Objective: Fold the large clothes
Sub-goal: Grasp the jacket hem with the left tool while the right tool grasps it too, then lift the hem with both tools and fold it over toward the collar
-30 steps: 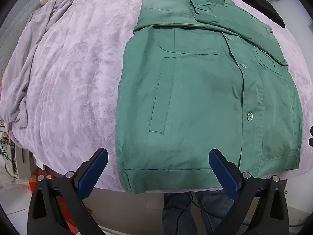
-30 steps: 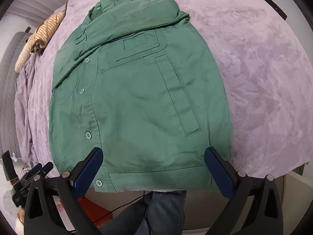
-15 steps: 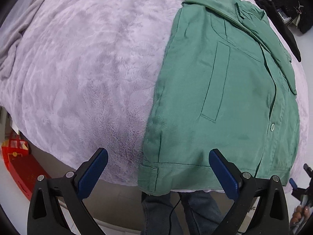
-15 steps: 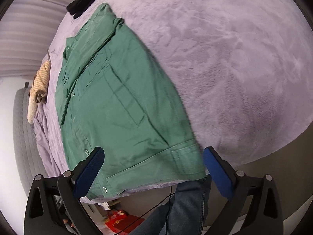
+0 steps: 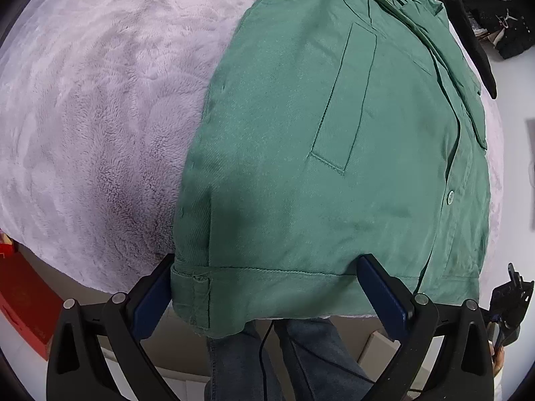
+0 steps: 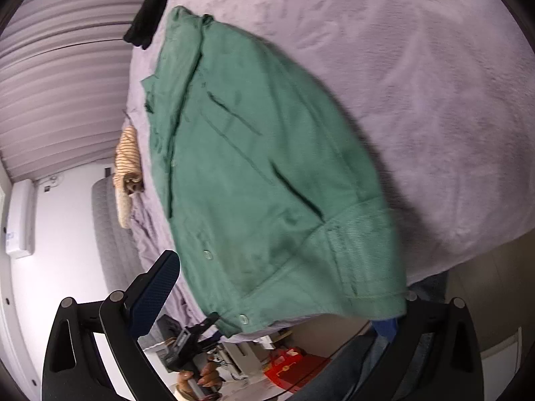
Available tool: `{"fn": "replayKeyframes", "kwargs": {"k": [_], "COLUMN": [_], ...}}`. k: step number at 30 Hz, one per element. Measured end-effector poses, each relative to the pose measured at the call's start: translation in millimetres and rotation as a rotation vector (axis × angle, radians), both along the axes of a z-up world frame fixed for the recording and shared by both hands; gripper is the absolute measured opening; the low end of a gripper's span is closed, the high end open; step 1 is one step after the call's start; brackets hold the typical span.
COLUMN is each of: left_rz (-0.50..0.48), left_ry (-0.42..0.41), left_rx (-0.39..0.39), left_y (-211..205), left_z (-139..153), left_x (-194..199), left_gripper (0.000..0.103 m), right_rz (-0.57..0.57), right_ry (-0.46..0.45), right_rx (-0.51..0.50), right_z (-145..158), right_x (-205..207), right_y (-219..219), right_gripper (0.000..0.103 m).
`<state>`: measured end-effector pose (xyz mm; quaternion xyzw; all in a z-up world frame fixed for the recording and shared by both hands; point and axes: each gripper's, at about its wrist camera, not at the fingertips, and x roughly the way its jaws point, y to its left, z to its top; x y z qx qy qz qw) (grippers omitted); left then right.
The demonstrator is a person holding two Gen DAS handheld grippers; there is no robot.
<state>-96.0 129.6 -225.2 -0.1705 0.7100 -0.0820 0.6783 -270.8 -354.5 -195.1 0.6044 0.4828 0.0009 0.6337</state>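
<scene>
Each hand-held gripper, left point(image 5: 267, 295) and right point(image 6: 277, 295), has a matte black frame of open triangular struts with silver round screws at the joints. The fingers point(image 5: 152, 297) carry dark blue textured pads. At 6 o'clock are the person's blue jeans point(image 5: 240, 364), with a thin black cable point(image 5: 264, 351) hanging before them.

Jacket point(image 5: 334, 140) on blanket point(image 5: 100, 100) — hem between both tools' fingers.
</scene>
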Motion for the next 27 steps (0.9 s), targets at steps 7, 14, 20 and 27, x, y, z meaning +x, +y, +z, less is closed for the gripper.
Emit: {"fn": "replayKeyframes", "kwargs": {"k": [7,14,20,27], "left_rz": [-0.001,0.016,0.075,0.126], "left_ry": [-0.015,-0.068,-0.168,-0.313], "left_rx": [-0.070,-0.267,-0.369,-0.358], "left_y": [15.4,31.0,28.0,0.7], "left_z": [8.8,50.4,104.2,151.1], "left_x": [-2.3,5.9,49.2,165.9], "left_gripper": [0.043,0.028,0.028,0.028], "right_rz": [-0.003,-0.010,0.006,0.082], "right_ry": [0.020,0.049,-0.143,-0.282], "right_rx": [0.006,0.031,0.095,0.085], "right_z": [-1.6,-7.0,39.2,87.0], "right_x": [5.6,3.3,52.6,179.8], "right_y": [6.1,4.2,-4.1,-18.5], "right_gripper": [0.098,0.007,0.007,0.007]}}
